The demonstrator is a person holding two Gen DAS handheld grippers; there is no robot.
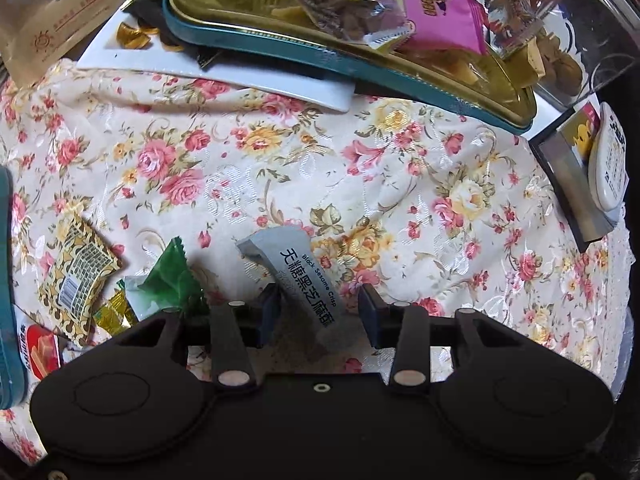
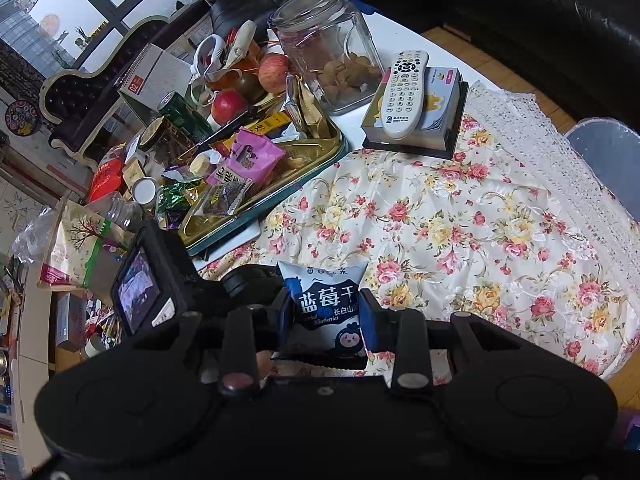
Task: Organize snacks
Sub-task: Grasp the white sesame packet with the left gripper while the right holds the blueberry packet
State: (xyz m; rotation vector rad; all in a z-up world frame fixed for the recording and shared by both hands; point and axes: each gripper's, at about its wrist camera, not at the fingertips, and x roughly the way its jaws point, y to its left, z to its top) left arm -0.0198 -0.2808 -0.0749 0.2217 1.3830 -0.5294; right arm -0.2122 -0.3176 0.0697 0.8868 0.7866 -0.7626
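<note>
A: Left wrist view first?
B: The left gripper (image 1: 320,308) stands half open astride a grey black-sesame-crisp stick packet (image 1: 298,276) lying on the flowered tablecloth (image 1: 400,200); one pad touches it, the other stands clear.
A: And the right wrist view?
B: The right gripper (image 2: 326,312) is clamped narrowly on a blue-and-white dried-blueberry pouch (image 2: 326,300), held above the cloth, near the gold-lined teal tin tray (image 2: 320,152) heaped with snacks.
</note>
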